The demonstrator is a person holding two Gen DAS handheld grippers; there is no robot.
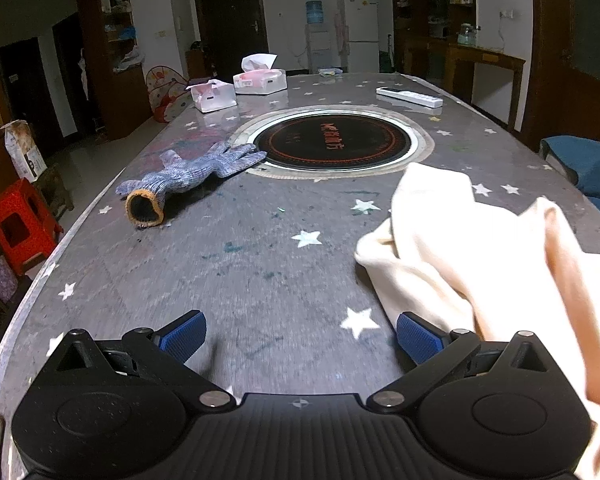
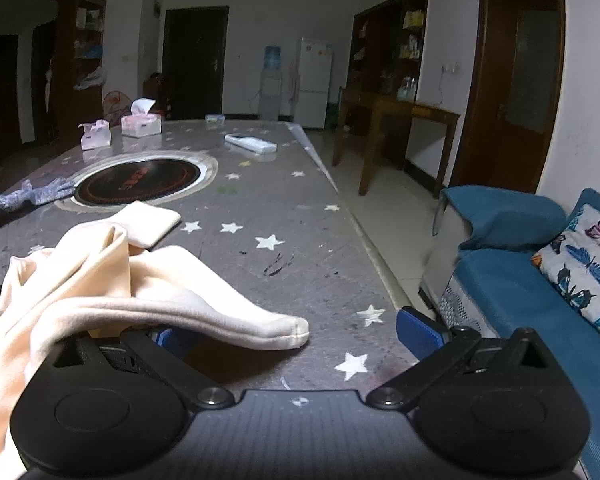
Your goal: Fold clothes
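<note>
A cream garment [image 1: 460,248] lies crumpled on the grey star-patterned table [image 1: 240,272], at the right of the left wrist view. My left gripper [image 1: 300,338] stands open just above the table, the cloth draped beside and over its right finger [image 1: 418,338]. In the right wrist view the same cream garment [image 2: 100,280] is bunched at the left, one toe-like end [image 2: 276,330] draped over the left finger. My right gripper [image 2: 296,332] is open with nothing between its fingers. A folded cream piece [image 2: 148,218] lies flat further back.
A grey knit glove [image 1: 188,176] lies by the round black cooktop [image 1: 332,142] set into the table. Two tissue boxes [image 1: 260,78] and a white remote [image 1: 410,96] sit at the far end. A red stool [image 1: 20,224] stands left, a blue sofa [image 2: 520,292] right.
</note>
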